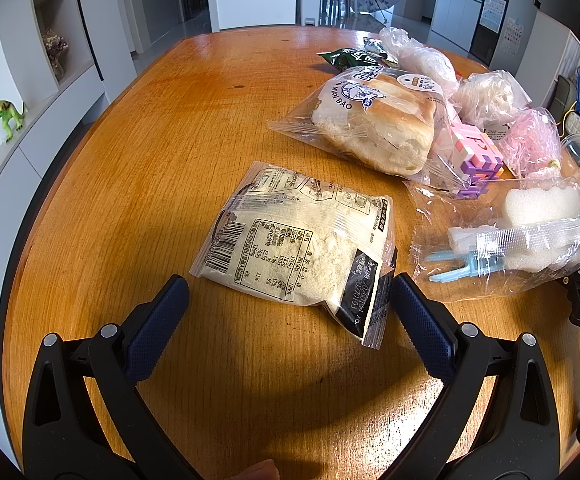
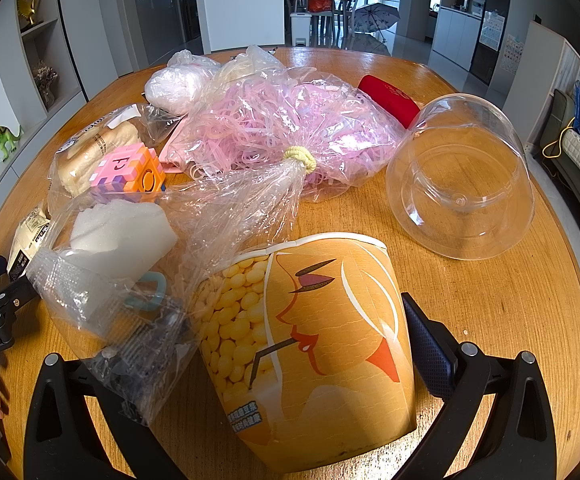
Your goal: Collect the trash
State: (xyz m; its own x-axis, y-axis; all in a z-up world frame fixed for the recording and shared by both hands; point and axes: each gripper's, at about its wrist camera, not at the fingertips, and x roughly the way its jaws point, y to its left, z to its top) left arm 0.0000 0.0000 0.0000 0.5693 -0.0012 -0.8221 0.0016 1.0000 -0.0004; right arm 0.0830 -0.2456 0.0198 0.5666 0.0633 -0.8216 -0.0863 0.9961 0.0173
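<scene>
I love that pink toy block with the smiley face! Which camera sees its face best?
The right wrist view: the pink, purple and orange toy block turns its smiley face toward that camera, unobstructed. The left wrist view shows the same block side-on, partly behind clear plastic, with no face readable.

Both views are brightly daylit from windows beyond the table's [image 1: 137, 168] far edge, and soft shadows are cast toward its near edge. Strong fisheye bending and dark vignetted corners are seen; focus is sharp, with glare on clear plastic.
</scene>
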